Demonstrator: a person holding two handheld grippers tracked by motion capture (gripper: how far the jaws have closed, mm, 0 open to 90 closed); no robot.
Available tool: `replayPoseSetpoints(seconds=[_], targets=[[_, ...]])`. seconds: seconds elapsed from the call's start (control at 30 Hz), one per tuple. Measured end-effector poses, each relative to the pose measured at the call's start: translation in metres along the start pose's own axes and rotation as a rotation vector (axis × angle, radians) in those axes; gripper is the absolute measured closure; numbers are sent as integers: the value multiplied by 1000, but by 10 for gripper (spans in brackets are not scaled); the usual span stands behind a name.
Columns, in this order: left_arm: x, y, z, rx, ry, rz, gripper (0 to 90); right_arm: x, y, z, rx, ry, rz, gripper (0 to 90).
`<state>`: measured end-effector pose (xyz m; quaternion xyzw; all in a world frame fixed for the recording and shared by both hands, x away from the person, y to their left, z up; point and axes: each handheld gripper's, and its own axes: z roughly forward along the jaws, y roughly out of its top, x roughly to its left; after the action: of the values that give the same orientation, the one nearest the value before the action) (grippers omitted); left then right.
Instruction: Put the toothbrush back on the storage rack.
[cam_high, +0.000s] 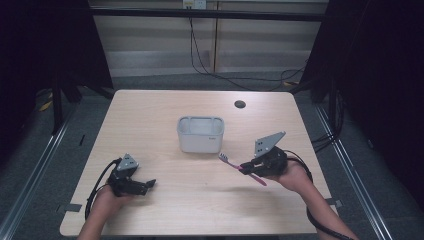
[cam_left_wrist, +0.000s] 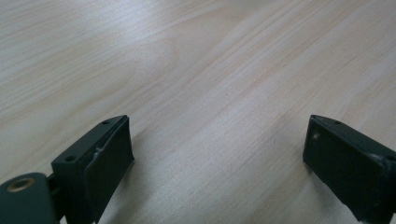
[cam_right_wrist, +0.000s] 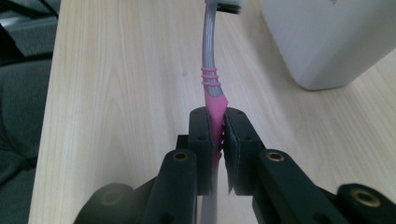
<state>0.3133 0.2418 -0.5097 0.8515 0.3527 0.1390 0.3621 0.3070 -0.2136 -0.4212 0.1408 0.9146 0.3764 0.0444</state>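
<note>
**Right tongs clamped on toothbrush, left tongs open and idle**

Right tongs (cam_high: 246, 167): closed on the pink-and-grey toothbrush (cam_high: 242, 169). In the right gripper view (cam_right_wrist: 218, 135) the two black jaws pinch the pink part of the handle (cam_right_wrist: 214, 105) from both sides, pads touching it, no visible gap. Grip sits on the pink section just below the ribbed rings; the grey neck runs forward and up out of the jaws, and the bristle head is at the top edge of that view, partly cut off.

Toothbrush position: held off the worktop (cam_high: 165, 115), right of centre. From above it lies slanted, head end pointing toward the white bin (cam_high: 200, 134), tail end sticking out past the tongs toward the person's side. Head is near the bin's front right corner but apart from it, not over the opening. Shadow on the wood under the hand.

White bin: rectangular, open top, standing upright around the middle of the worktop. In the right gripper view its wall (cam_right_wrist: 327, 42) is to the right of the brush, not touching.

Left tongs (cam_high: 145, 186): open. In the left gripper view (cam_left_wrist: 217, 154) jaws stand wide apart, bare wood between them, nothing gripped. Gripper sits low over the worktop at the near left, well apart from the bin and the brush.

Small dark round hole (cam_high: 240, 104) in the worktop at the far right.
</note>
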Motion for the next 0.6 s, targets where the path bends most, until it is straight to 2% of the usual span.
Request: replayPoseSetpoints(seconds=[0.23, 0.43, 0.6], targets=[[0, 0, 0, 0, 0, 0, 78, -5, 1, -6, -101, -39, 60, 827], [0, 0, 0, 0, 0, 0, 78, -10, 2, -12, -186, -51, 120, 828], [0, 0, 0, 0, 0, 0, 78, -12, 7, -13, -222, -58, 136, 828]])
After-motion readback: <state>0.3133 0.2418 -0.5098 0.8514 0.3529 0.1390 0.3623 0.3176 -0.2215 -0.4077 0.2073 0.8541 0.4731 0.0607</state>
